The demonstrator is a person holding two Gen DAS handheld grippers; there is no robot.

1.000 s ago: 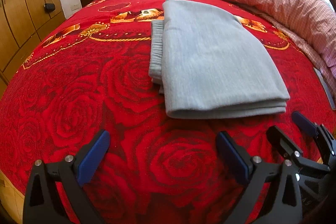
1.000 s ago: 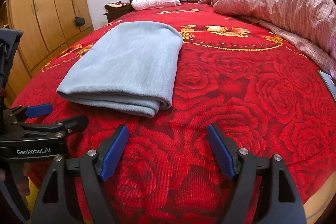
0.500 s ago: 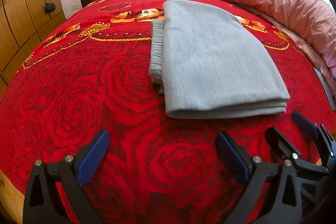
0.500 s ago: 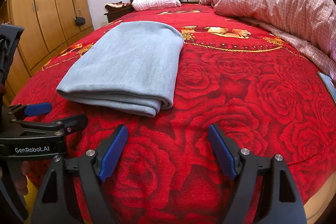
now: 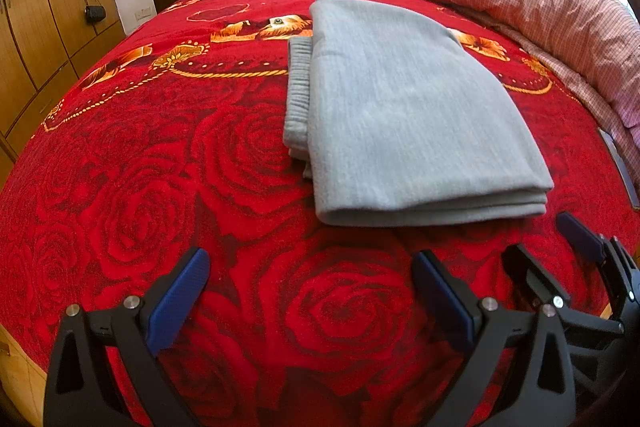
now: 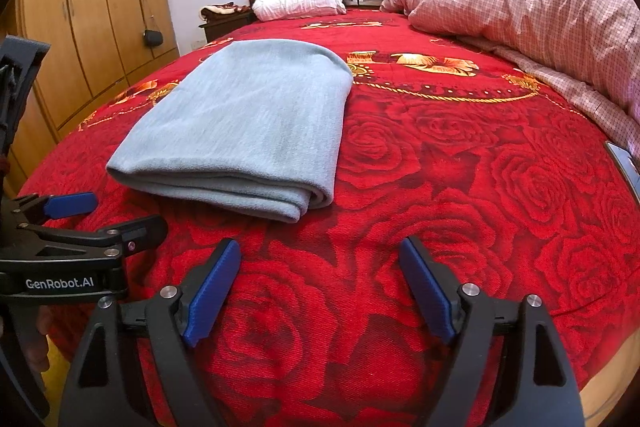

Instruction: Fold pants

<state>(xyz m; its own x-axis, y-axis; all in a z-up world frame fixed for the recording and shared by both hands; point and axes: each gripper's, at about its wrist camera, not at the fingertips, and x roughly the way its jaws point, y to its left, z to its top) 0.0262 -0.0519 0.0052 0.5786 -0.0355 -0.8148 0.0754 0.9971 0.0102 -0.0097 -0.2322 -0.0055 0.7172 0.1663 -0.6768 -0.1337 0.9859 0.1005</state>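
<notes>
Pants (image 5: pixel 400 115) lie on the red bedspread (image 5: pixel 160 167) as a neat grey stack, layers showing along the near fold and a ribbed band poking out on the left side. Both tools hang short of that near edge, side by side, touching nothing: the left gripper (image 5: pixel 308 291) is spread wide and empty, and the right gripper (image 6: pixel 320 275) likewise. To my eye the folding is finished, or nearly. If anything is left, it would be tucking that band in or squaring the stack; otherwise just pull back.
</notes>
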